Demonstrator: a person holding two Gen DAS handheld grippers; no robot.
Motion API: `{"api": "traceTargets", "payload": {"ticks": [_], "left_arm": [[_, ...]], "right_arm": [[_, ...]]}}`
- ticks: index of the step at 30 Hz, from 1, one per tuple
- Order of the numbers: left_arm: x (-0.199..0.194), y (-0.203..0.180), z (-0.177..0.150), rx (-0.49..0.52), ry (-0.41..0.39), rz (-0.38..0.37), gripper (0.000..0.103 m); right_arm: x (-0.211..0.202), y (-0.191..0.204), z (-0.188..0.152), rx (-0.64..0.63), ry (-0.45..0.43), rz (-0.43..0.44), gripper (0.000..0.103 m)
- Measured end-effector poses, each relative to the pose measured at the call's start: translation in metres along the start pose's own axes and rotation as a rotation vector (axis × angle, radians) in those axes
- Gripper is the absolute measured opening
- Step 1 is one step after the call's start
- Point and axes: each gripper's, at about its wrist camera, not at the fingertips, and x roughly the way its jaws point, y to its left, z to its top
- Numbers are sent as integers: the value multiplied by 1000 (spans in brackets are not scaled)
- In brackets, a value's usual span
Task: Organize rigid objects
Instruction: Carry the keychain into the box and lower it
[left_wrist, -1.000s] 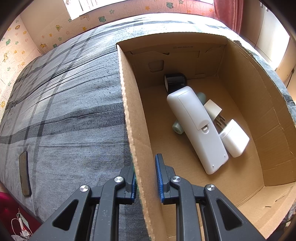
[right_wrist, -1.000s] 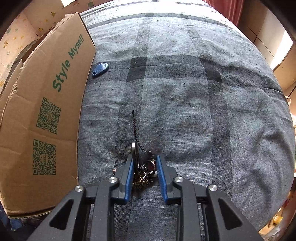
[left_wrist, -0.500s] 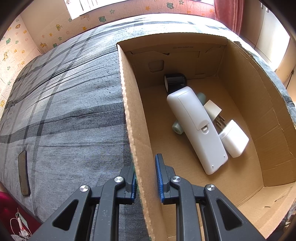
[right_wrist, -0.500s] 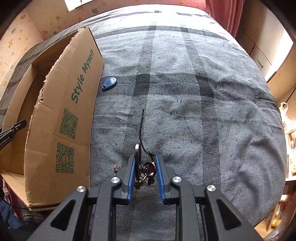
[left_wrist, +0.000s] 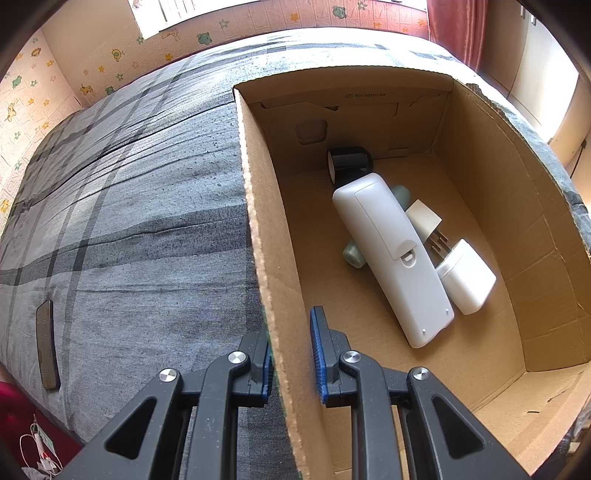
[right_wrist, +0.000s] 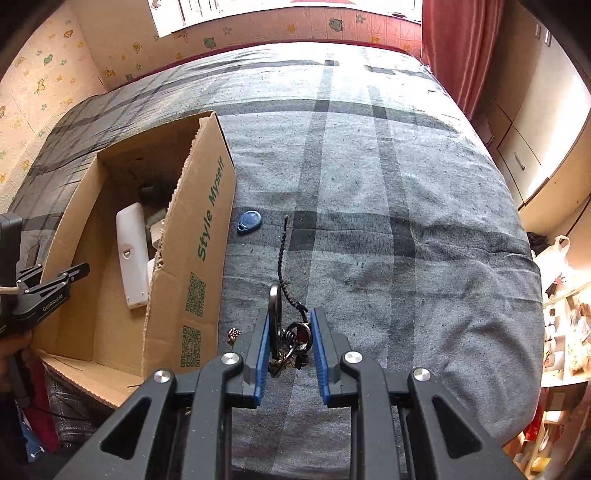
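My right gripper (right_wrist: 289, 347) is shut on a bunch of keys (right_wrist: 290, 338) with a carabiner and a black braided cord, held above the grey checked bed. My left gripper (left_wrist: 291, 349) is shut on the left wall of the cardboard box (left_wrist: 273, 280); the box also shows in the right wrist view (right_wrist: 199, 236). Inside lie a white remote (left_wrist: 391, 254), a white charger plug (left_wrist: 465, 277), a pale green tube (left_wrist: 354, 254) and a black cylinder (left_wrist: 349, 162). A blue key fob (right_wrist: 249, 220) lies on the bed beside the box.
A dark flat bar (left_wrist: 47, 343) lies near the bed's left edge. A small brown bead (right_wrist: 233, 334) hangs or lies by the box's front corner. Curtain and cupboards (right_wrist: 535, 140) stand to the right of the bed.
My right gripper has risen and pulled back with the keys, lifting them off the bed; the box interior has come into its view. The left gripper has stayed put on the box wall.
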Motion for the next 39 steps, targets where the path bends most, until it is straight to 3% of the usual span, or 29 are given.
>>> {"api": "traceTargets", "payload": {"ticks": [20,30,39], "left_arm": [[1,1,1,-1,0,0,19],[0,1,1,0,1,0,19],[1,1,1,-1,0,-2,19]], "right_arm": [[-41,59,56,-141,-119,75,22],[-33,96,71,-209,-115,127,22],[-1,127,80,-268,-69,148,22]]}}
